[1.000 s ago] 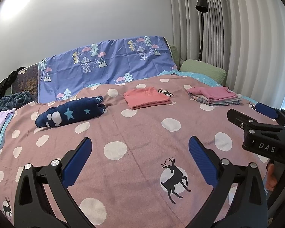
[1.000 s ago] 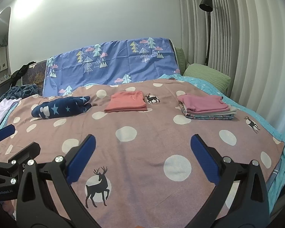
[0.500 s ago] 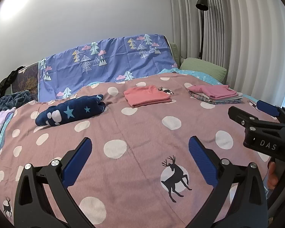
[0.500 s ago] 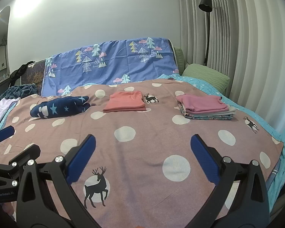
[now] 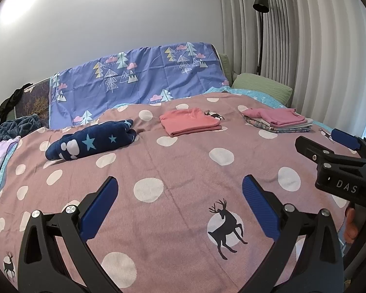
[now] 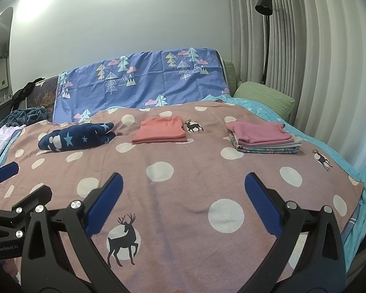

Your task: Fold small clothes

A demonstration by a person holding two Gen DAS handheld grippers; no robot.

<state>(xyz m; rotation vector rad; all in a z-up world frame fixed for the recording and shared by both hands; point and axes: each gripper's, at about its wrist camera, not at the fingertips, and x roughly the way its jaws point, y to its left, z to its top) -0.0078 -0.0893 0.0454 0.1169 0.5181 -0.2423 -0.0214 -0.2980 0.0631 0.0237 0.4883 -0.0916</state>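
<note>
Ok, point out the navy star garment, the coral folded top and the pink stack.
navy star garment [image 5: 92,142]: left wrist view, its middle
coral folded top [image 6: 161,130]: right wrist view, top face
pink stack [image 6: 261,135]: right wrist view, top pink layer

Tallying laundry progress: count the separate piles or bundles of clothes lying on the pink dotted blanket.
3: a navy star bundle at left, a folded coral garment in the middle, and a pink-topped stack at right. Layers within the stack can't be counted.

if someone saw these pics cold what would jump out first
The dusty-pink blanket with white dots and black deer covers the bed. Across its far side sit a rumpled navy star-print garment on the left, a folded coral top in the middle and a neat stack of folded clothes on the right. Both open claws hover, empty, in the foreground.
</note>
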